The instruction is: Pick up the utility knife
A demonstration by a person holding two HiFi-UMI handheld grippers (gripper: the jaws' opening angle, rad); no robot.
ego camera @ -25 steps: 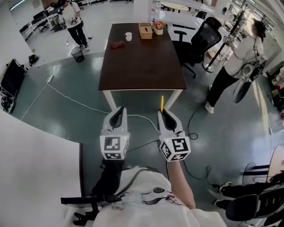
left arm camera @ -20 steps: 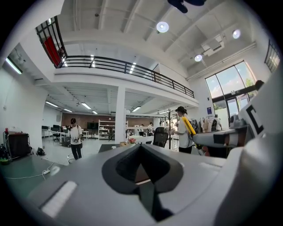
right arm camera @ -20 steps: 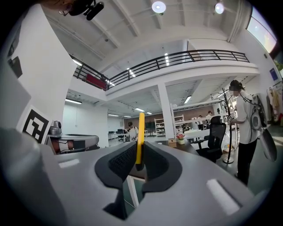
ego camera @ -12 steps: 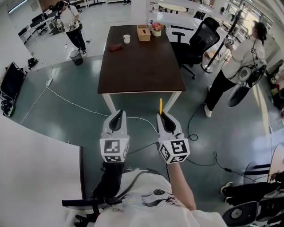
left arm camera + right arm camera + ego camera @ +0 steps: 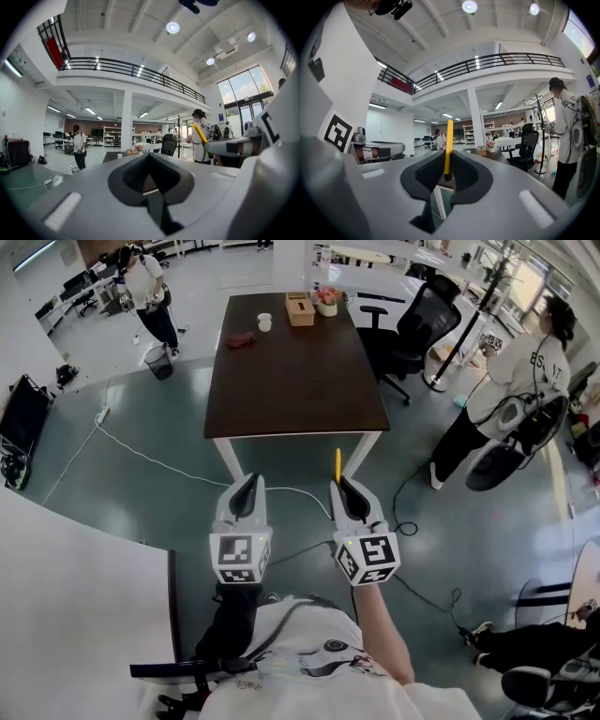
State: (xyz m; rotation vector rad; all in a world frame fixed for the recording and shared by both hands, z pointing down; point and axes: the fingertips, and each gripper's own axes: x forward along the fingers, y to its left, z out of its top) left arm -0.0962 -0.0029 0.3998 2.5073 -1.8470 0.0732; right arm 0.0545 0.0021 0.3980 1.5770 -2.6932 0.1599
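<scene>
A slim yellow utility knife sticks out forward from my right gripper, which is shut on its lower end. In the right gripper view the knife stands upright between the dark pads, gripped at its base. My left gripper is held level beside it, a hand's width to the left, its jaws together with nothing in them. From the left gripper view the knife shows at the right, poking out of the other gripper. Both grippers hover over the grey-green floor, short of the table.
A dark brown table stands ahead with a tissue box, a cup and a flower pot at its far end. A black office chair and a person are to the right. Cables cross the floor.
Both grippers and the knife have kept still. The person at the right has shifted a little, and the view has drifted slightly.
</scene>
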